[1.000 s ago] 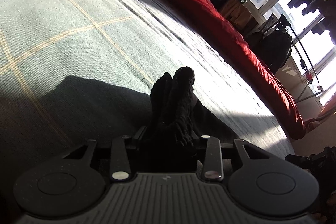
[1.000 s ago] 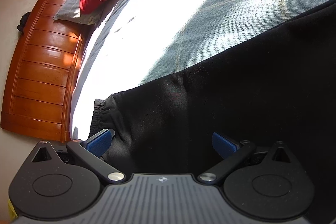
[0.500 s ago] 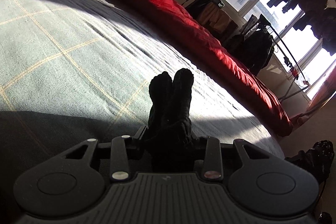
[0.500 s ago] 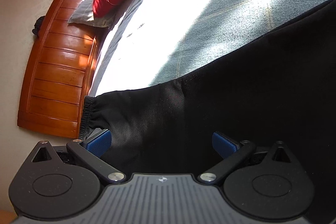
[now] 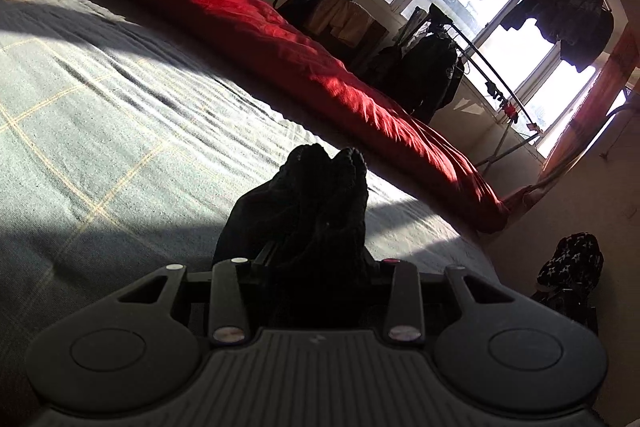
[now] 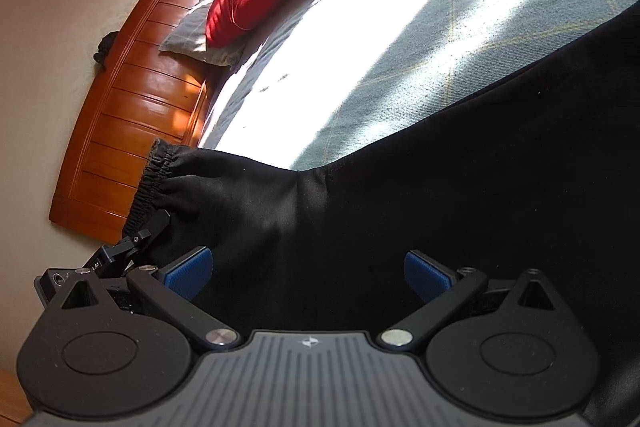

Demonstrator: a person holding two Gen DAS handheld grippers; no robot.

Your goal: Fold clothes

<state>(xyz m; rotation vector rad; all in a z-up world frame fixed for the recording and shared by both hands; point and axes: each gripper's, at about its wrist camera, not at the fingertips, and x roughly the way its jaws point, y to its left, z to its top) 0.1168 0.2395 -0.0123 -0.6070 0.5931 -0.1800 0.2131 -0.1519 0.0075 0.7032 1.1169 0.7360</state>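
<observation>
Now | black garment (image 6: 440, 207) draped, unfolded | elastic cuff (image 6: 150, 179) (gathered)

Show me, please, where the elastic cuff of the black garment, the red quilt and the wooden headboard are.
Elastic cuff (image 6: 150, 183): right wrist view, on the gathered ribbing.
Red quilt (image 5: 280, 39): left wrist view, on its sunlit top along the bed's far edge.
Wooden headboard (image 6: 132, 115): right wrist view, on a mid panel.
</observation>
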